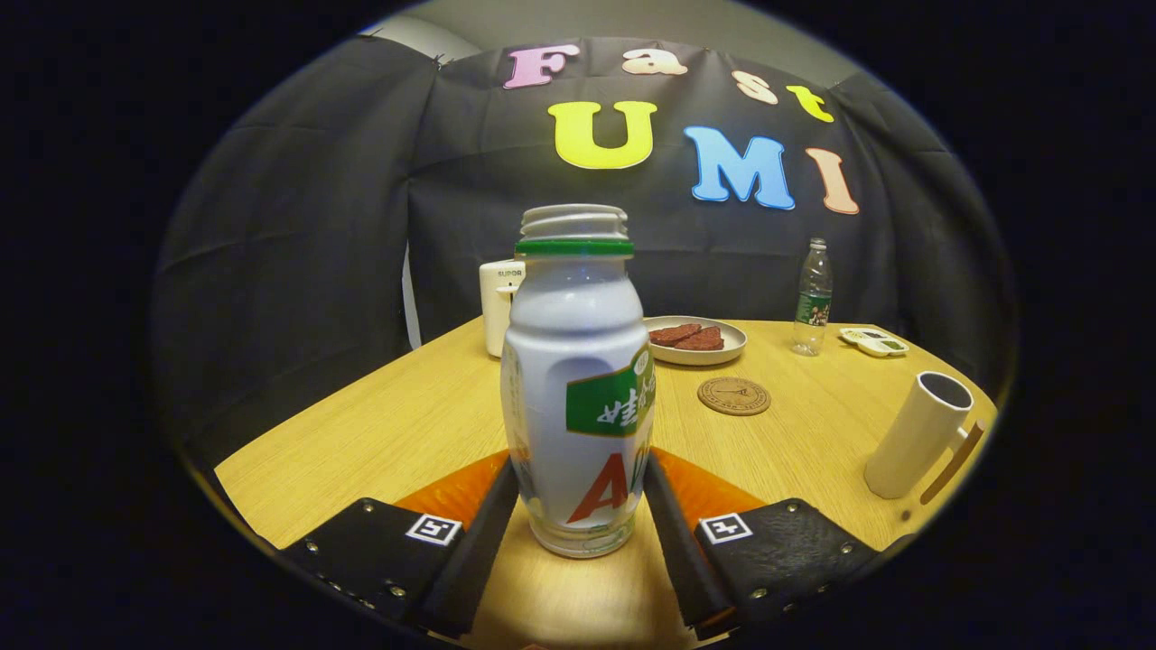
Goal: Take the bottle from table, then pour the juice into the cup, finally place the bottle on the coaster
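Tongs level and low, both fingers set against the bottle

The tongs (578,506) reach forward from the bottom centre of the frame, their two fingers (488,524) slanting inward and upward in a narrow V. Each finger lies along one lower flank of the bottle (578,397), left finger on its left side, right finger on its right, both appearing to touch it near its base. Behind the fingers, at lower left and lower right, sit the two broad riveted finger mounts, each carrying a small square marker. The tongs are held roughly level, close above the desk (397,424).
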Demonstrator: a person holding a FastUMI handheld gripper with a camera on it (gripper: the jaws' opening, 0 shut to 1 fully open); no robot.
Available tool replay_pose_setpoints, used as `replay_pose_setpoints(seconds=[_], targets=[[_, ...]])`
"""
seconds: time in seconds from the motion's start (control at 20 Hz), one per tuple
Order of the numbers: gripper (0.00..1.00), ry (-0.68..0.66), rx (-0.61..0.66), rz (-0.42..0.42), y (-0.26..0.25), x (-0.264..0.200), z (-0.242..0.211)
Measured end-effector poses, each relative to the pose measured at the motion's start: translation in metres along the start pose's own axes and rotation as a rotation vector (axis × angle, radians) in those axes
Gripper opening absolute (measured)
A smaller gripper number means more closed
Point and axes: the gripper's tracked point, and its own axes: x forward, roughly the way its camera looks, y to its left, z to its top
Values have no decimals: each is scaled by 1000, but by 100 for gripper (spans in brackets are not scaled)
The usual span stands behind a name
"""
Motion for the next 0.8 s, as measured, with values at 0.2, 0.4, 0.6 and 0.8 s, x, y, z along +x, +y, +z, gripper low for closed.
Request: replay_pose_setpoints(seconds=[0.2, 0.4, 0.6, 0.8], targets=[[74, 26, 30, 8, 1, 0, 2], [73, 38, 56, -24, -4, -5, 11], [66, 12, 134, -74, -23, -12, 31], [66, -20, 253, -71, -34, -19, 52]])
